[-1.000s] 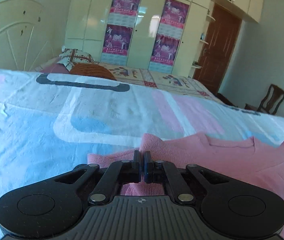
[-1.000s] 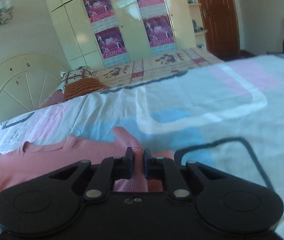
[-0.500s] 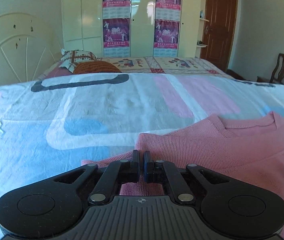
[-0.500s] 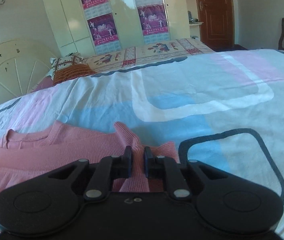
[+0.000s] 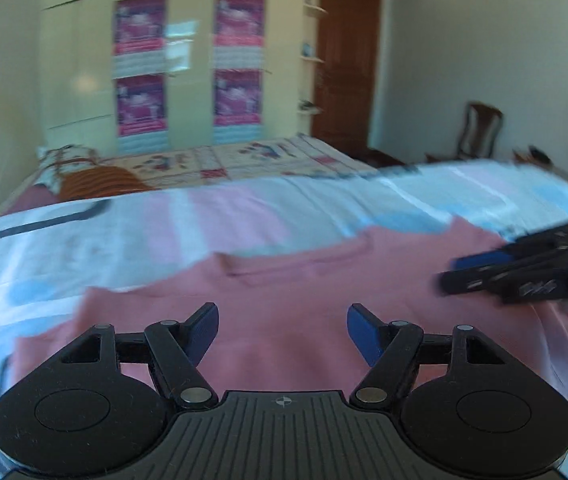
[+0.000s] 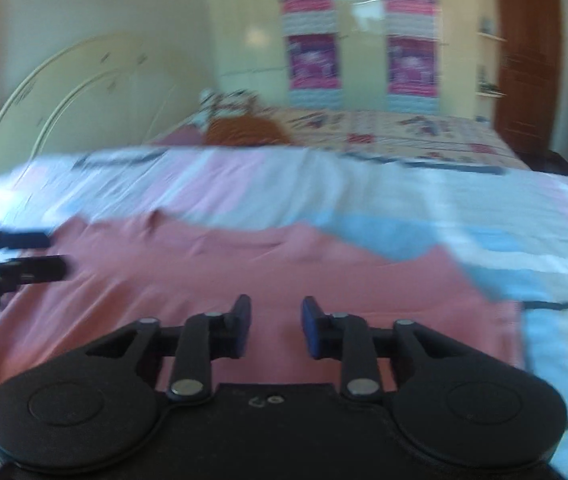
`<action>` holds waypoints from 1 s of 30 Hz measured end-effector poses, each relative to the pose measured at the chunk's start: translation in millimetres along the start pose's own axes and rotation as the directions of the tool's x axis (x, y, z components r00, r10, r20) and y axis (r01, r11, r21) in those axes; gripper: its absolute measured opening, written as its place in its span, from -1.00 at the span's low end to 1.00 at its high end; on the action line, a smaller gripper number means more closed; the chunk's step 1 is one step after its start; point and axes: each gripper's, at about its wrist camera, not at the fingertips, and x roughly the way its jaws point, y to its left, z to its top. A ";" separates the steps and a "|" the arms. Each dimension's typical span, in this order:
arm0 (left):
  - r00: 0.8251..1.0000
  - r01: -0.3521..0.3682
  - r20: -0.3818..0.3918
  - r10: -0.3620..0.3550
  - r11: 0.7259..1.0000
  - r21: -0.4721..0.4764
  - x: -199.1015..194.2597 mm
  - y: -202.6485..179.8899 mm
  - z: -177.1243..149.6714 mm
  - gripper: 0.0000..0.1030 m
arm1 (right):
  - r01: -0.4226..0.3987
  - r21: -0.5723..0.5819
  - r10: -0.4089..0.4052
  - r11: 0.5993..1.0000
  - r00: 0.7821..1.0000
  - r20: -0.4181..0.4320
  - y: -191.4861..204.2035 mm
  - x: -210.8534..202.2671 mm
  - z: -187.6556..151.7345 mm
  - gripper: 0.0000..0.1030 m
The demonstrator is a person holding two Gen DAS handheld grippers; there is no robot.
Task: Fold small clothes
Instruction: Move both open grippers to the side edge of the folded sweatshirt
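Chair (image 5: 480, 130) only in left view.

A: How do the 2 grippers stand?
B: Left gripper (image 5: 282, 330) jaws are opening wide, nothing clamped. Right gripper (image 6: 276, 317) jaws are opening too, narrower, also gripping nothing.

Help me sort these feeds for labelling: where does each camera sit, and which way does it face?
Left wrist: sits on the left hand-held gripper, looking forward over the pink sweater toward the wardrobe; its own jaws are opening, empty.
Right wrist: sits on the right hand-held gripper, facing the same way; jaws opening, empty.
Shared: sweater, bedsheet, wardrobe, and each shows the other gripper at its edge.
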 end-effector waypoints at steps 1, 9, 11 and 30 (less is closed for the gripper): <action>0.999 0.023 -0.022 -0.023 1.000 0.010 8.6 -8.7 0.5 0.37 | -0.015 -0.023 0.015 1.000 1.000 -0.017 9.0 6.8 -0.1 -0.20; 0.992 -0.120 -0.059 0.113 0.986 -0.115 8.2 40.8 -24.5 0.72 | 0.250 0.094 -0.247 0.964 0.968 -0.038 -47.5 5.7 -9.4 0.10; 0.991 -0.131 -0.060 0.124 0.982 -0.138 6.6 50.0 -28.7 0.78 | 0.197 0.153 -0.194 0.968 0.980 -0.039 -71.8 0.9 -16.6 0.16; 0.991 -0.108 -0.082 0.101 0.991 -0.076 -27.1 -19.5 -18.4 0.80 | -0.015 -0.105 0.010 0.994 0.999 -0.053 46.3 -16.9 -13.0 -0.08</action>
